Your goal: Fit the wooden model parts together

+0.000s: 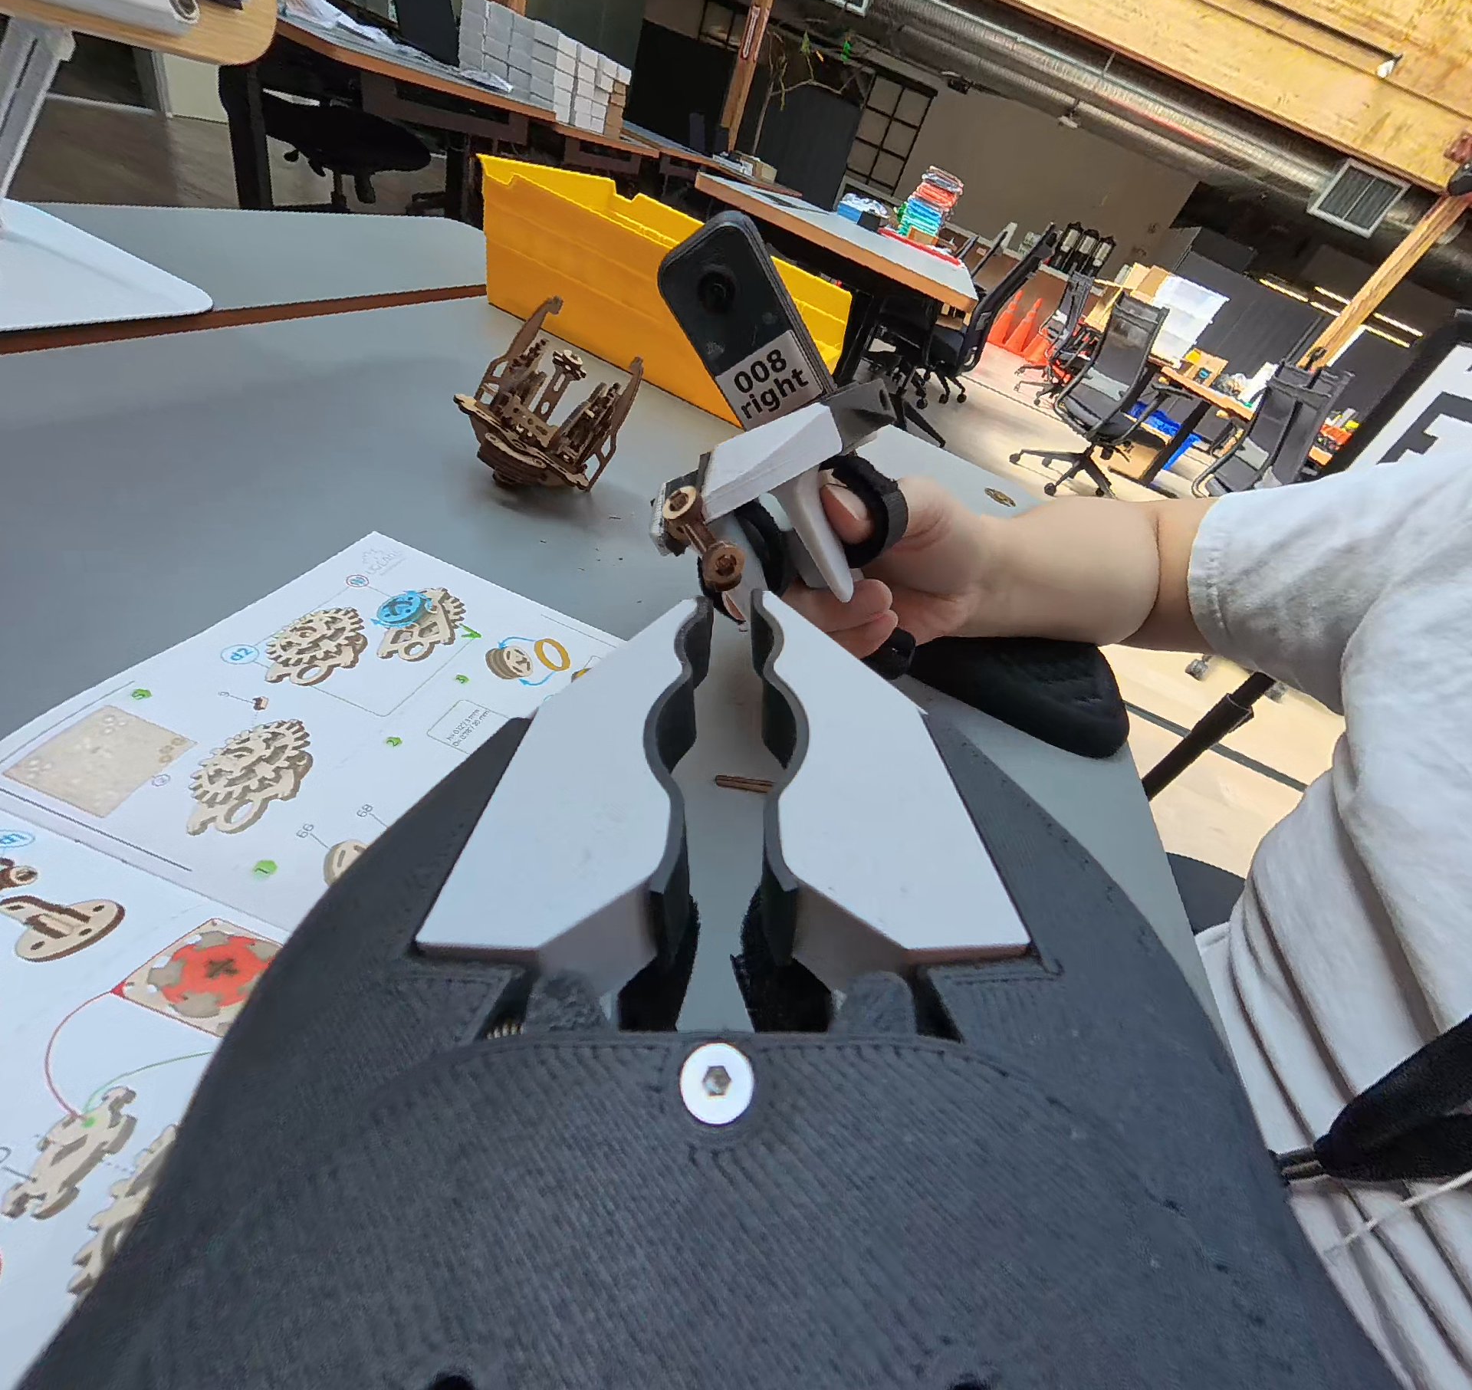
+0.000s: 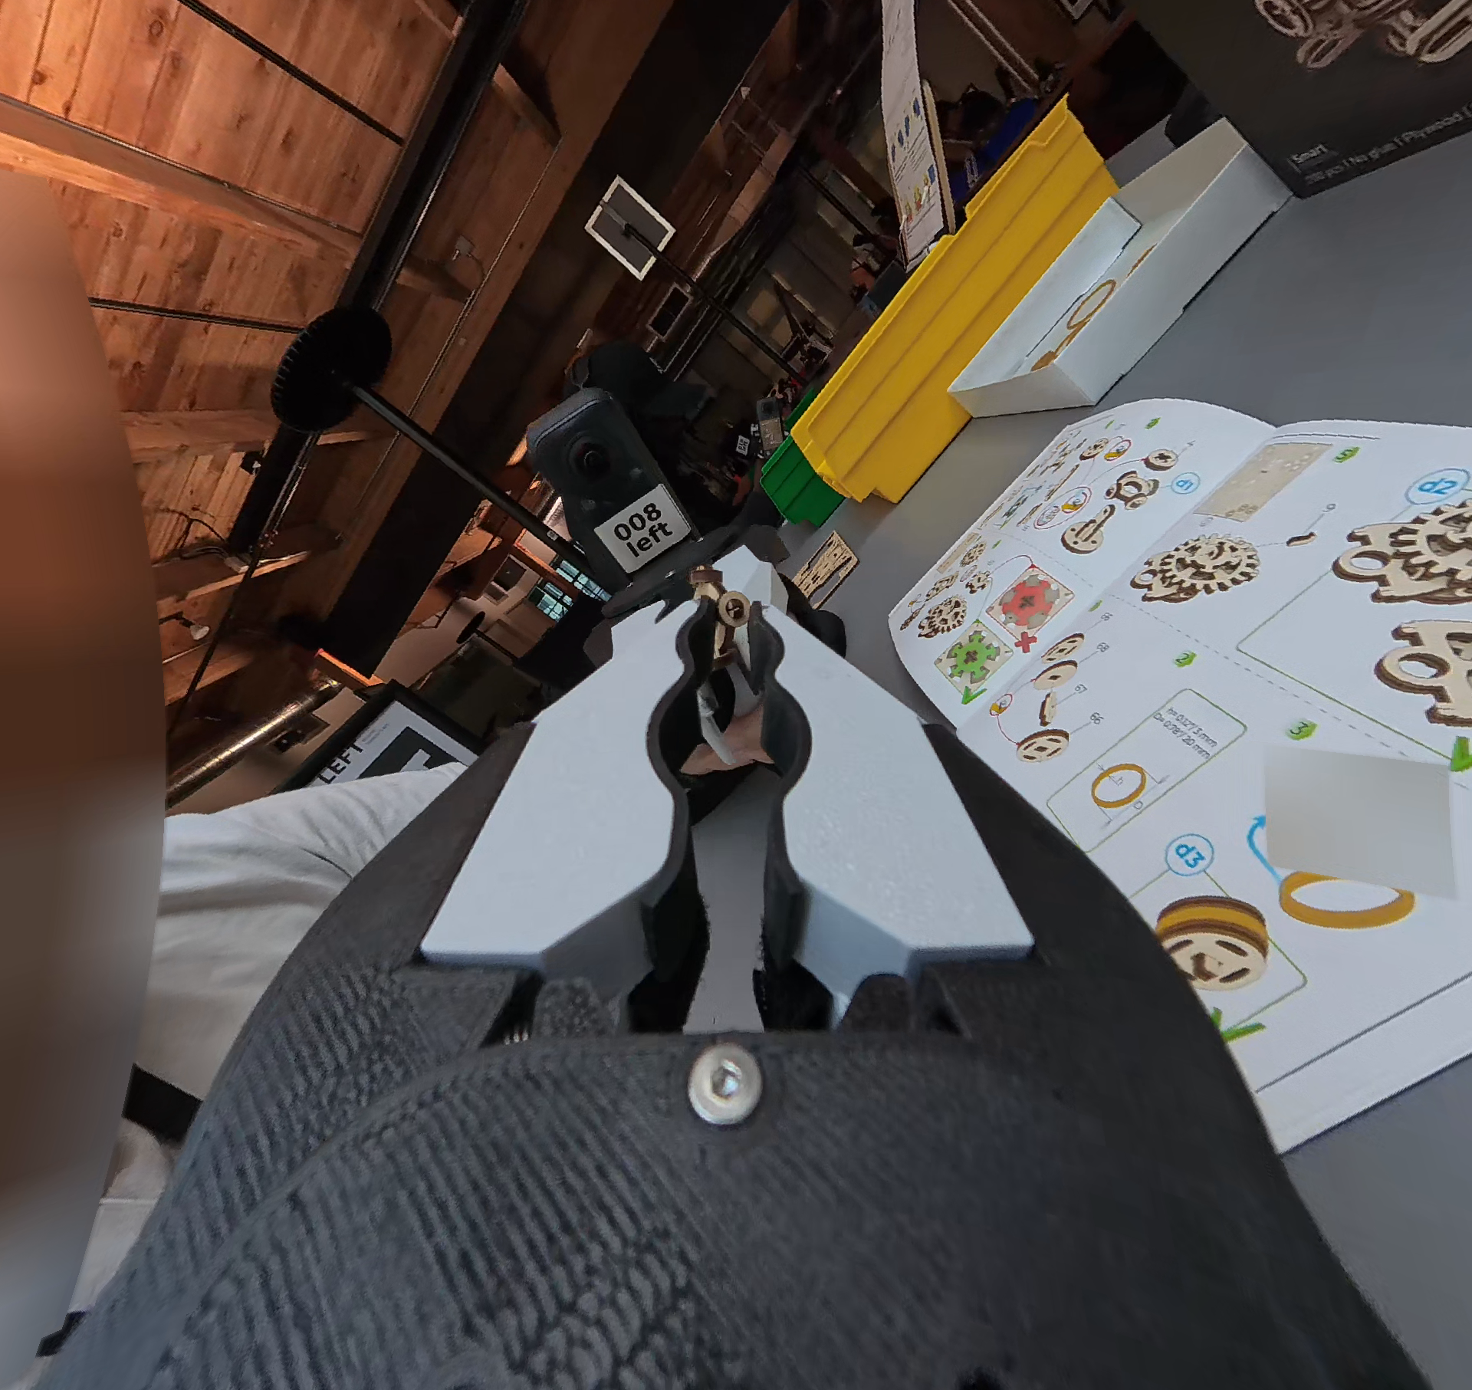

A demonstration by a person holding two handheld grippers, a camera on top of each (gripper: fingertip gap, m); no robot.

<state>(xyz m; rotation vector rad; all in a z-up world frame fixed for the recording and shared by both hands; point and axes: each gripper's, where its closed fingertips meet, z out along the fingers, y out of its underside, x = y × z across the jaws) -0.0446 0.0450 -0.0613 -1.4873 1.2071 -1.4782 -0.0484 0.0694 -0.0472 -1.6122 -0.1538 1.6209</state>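
Two risks stood out. The small wooden crank piece (image 1: 701, 538), pinched at the very tip of the right gripper (image 1: 705, 547), could twist or slip free if pushed off-axis, and its thin stem might snap. The left gripper (image 1: 729, 619) was nearly closed, its tips just beside the piece; I could not tell whether it held anything. The half-built wooden model (image 1: 546, 416) sat apart, near the grey worktop's (image 1: 239, 428) far edge by a yellow bin (image 1: 589, 252).

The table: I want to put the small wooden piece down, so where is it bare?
Bare grey table lies between the instruction sheet and the wooden model, left of the yellow bin. A narrower strip shows by the white tray. The sheet crowds the near side.
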